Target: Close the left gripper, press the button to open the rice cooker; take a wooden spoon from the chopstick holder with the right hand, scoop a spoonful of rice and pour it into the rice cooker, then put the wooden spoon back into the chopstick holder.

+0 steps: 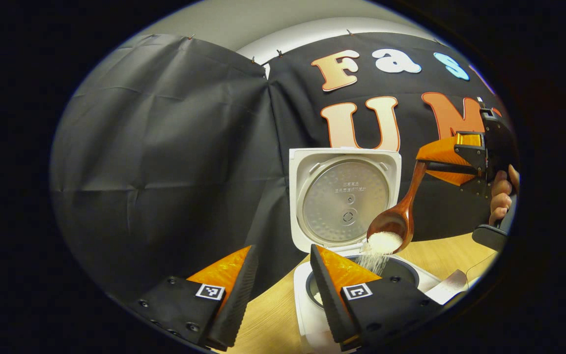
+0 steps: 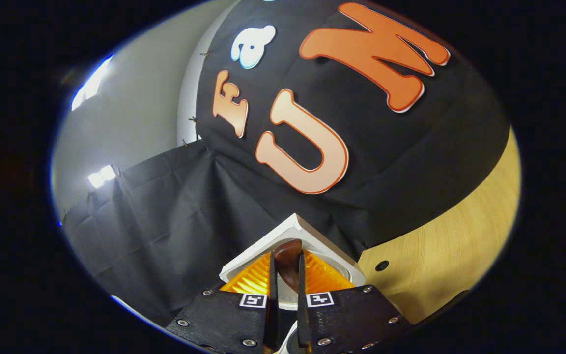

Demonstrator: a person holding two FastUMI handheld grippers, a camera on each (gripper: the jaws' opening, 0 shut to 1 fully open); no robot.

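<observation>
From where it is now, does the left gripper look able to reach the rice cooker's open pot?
Probably yes: the left gripper hangs open just in front of the rice cooker. But the wooden spoon is tipping rice over the pot, so it might collide.

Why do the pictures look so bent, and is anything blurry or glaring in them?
Left gripper view: the fisheye lens bows the edges; the falling rice under the wooden spoon is streaked, while the rice cooker lid looks sharp. Right gripper view: the table curves strongly, and ceiling lights glare white at the left.
</observation>
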